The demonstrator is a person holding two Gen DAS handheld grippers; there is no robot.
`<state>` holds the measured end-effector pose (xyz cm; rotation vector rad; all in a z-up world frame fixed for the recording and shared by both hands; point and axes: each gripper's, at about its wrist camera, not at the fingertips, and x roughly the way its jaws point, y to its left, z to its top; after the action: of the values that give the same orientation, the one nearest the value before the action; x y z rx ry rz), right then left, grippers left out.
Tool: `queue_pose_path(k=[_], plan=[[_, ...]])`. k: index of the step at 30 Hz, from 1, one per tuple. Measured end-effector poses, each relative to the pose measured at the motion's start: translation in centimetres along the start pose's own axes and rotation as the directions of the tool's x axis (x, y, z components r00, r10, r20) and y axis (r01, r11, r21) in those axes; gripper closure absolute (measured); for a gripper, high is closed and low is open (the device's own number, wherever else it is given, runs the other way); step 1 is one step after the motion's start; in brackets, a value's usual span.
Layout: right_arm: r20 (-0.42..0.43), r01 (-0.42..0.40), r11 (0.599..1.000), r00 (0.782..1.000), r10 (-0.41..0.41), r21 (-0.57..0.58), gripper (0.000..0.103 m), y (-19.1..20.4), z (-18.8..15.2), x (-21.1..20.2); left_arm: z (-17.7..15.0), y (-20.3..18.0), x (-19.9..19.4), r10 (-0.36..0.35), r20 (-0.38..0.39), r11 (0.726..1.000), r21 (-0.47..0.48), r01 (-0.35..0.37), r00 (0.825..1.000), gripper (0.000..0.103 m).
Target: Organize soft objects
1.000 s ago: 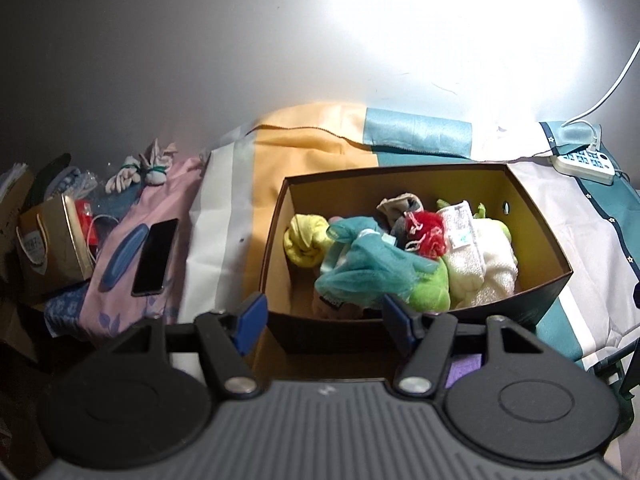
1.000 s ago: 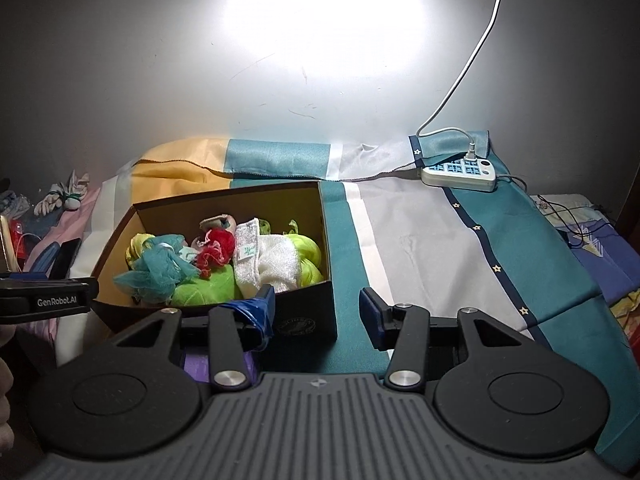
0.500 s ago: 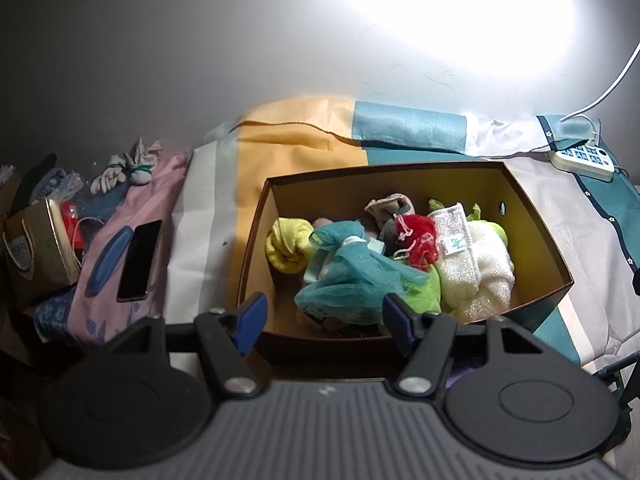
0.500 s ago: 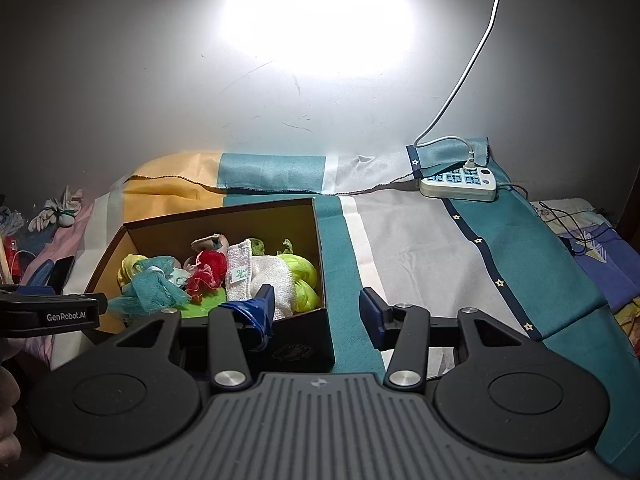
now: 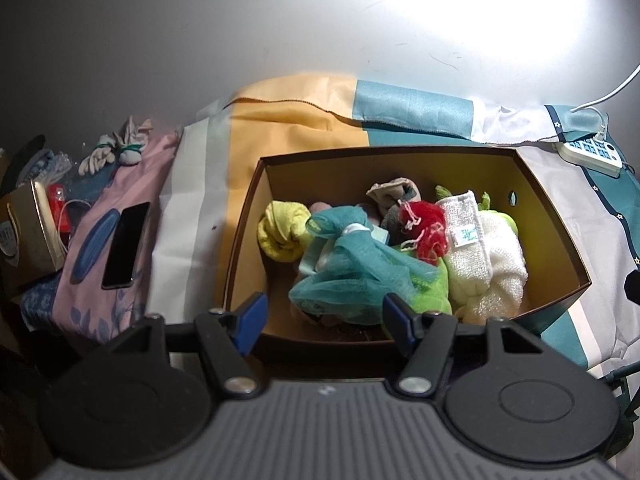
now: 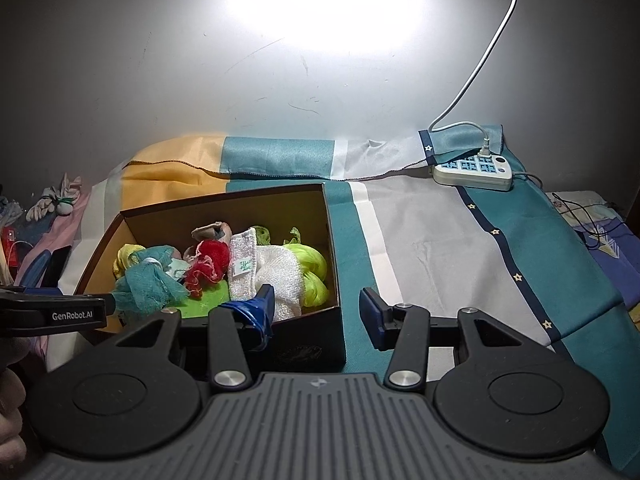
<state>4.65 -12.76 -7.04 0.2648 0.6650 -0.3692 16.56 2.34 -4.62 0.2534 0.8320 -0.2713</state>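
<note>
Showing both grippers empty above a brown box [image 5: 560,248] of soft objects: left gripper [image 5: 322,312], jaws wide, the teal mesh pouf [image 5: 352,276] just beyond them; right gripper [image 6: 316,308], jaws parted, straddling the box's near right corner, the white towel [image 6: 280,272] just beyond its left finger.

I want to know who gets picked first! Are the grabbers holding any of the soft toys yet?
No, nothing is held. The left gripper and right gripper are both open, with empty fingers, near the box.

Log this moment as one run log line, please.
left gripper: open, empty, at box near edge | right gripper: open, empty | soft items: all in box
</note>
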Motion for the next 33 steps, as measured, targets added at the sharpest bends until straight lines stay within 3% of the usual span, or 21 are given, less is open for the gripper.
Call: queue_pose_path(k=[33], plan=[[-0.007, 0.056, 0.998, 0.998, -0.056, -0.009, 0.071, -0.36, -0.40, 0.36, -1.02, -0.44, 1.07, -0.010, -0.046, 1.000, -0.002, 0.010, 0.999, 0.038]])
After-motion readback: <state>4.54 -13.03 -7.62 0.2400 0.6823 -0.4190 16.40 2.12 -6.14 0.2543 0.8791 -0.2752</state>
